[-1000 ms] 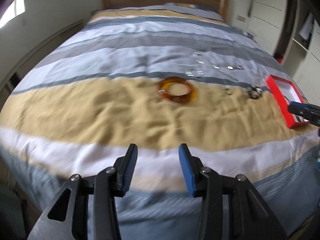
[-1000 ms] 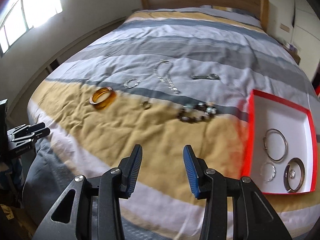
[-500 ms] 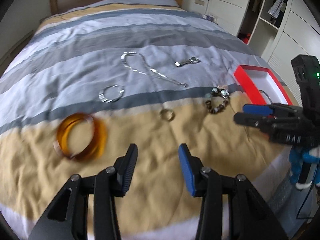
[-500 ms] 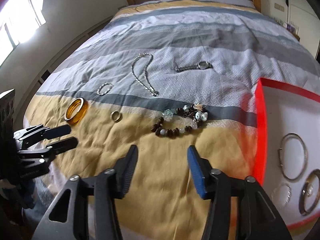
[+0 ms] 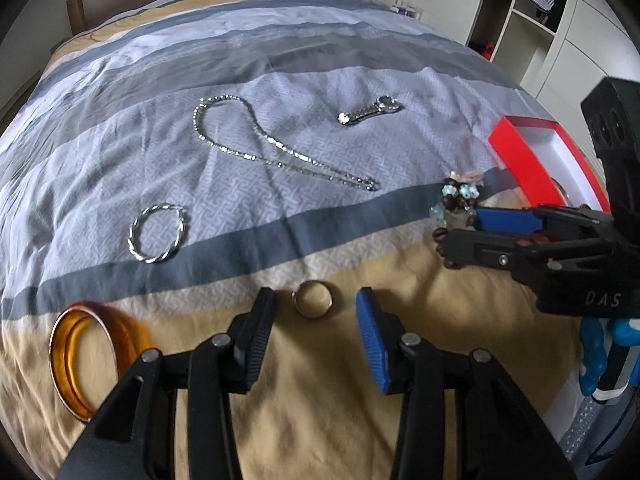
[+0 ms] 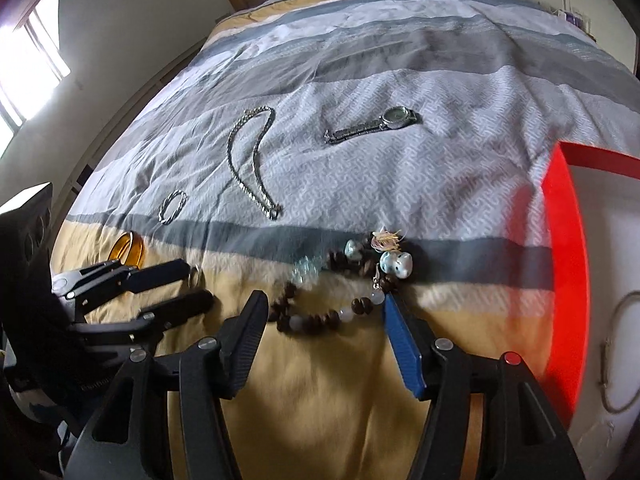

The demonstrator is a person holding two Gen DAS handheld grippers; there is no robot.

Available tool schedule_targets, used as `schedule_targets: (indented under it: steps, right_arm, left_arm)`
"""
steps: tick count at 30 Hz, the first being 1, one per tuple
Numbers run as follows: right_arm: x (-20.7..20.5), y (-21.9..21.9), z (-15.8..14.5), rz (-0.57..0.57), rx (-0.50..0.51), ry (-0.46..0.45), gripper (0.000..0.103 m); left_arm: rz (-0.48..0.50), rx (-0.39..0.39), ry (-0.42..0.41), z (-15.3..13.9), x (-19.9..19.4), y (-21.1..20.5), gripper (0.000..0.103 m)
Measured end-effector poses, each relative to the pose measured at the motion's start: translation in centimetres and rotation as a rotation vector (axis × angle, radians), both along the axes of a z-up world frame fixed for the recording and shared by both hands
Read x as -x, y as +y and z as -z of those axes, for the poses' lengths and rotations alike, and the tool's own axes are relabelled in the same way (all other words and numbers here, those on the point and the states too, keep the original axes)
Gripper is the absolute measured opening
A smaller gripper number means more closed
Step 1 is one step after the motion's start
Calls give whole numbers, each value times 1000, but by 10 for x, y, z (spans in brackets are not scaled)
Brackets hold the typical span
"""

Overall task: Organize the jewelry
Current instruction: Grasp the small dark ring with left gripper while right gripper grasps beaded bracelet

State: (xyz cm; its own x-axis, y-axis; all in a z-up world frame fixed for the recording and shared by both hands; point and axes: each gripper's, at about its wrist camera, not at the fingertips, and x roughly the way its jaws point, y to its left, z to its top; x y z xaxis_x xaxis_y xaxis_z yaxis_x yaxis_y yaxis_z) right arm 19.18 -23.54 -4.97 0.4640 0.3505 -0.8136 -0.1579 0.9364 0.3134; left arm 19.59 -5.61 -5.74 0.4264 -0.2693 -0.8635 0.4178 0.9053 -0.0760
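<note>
1. The left gripper (image 5: pixel 316 308) hangs just over the small metal ring (image 5: pixel 312 299), which lies flat on the yellow band of the bed (image 5: pixel 320 400) near its foot edge. The jaws stand a little wider than the ring and are closing, with the ring between the tips but neither pad pressing on it yet.
2. The ring looks light, hard and smooth. Lying flat on soft cloth, it will probably slip or sink into the cover, so I would pinch it across its outer rim, with the tips pressed slightly into the fabric.
3. The right gripper (image 6: pixel 324 304) is over the beaded bracelet (image 6: pixel 332 292), which rests where the yellow band meets the dark grey stripe, toward the right edge of the bed. Its jaws are opening, straddle the loop and grip nothing.
4. The bracelet seems floppy, a string of dark and pale beads with ceramic-looking charms and a tassel. It will sag when lifted, so take the plain bead strand, not the charms, which look breakable.
5. The red box (image 6: pixel 568 240) sits at the right edge, just beside the bracelet, with some bangles already inside.
6. Further up the bed lie a chain necklace (image 5: pixel 256 148), a wristwatch (image 5: pixel 370 114) and a twisted silver bangle (image 5: pixel 157 234); an amber bangle (image 5: pixel 86 356) sits near the left edge.
</note>
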Motion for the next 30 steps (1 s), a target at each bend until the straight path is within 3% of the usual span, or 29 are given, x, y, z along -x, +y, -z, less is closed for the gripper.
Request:
schedule_targets:
  steps: [3, 6, 9, 11, 13, 22, 30]
  right_arm:
    - [-6, 6, 3, -2, 17, -7, 59]
    - [-11, 15, 7, -14, 68, -14, 57]
    - [-14, 15, 9, 2, 108, -28, 40]
    - [-15, 9, 9, 19, 101, -27, 16]
    - [-14, 3, 8, 18, 85, -24, 11]
    - [12, 6, -6, -40, 65, -50, 10]
    - [59, 11, -39, -63, 56, -96, 10]
  left_arm:
    - [-1, -15, -9, 3, -1, 1, 21]
    - [-2, -16, -13, 4, 0, 5, 19]
    - [10, -37, -27, 3, 3, 2, 19]
    - [6, -35, -33, 2, 4, 3, 19]
    - [3, -31, -34, 1, 6, 3, 19]
    - [-32, -6, -37, -13, 24, 13, 19]
    - [-59, 13, -57, -36, 59, 22, 19]
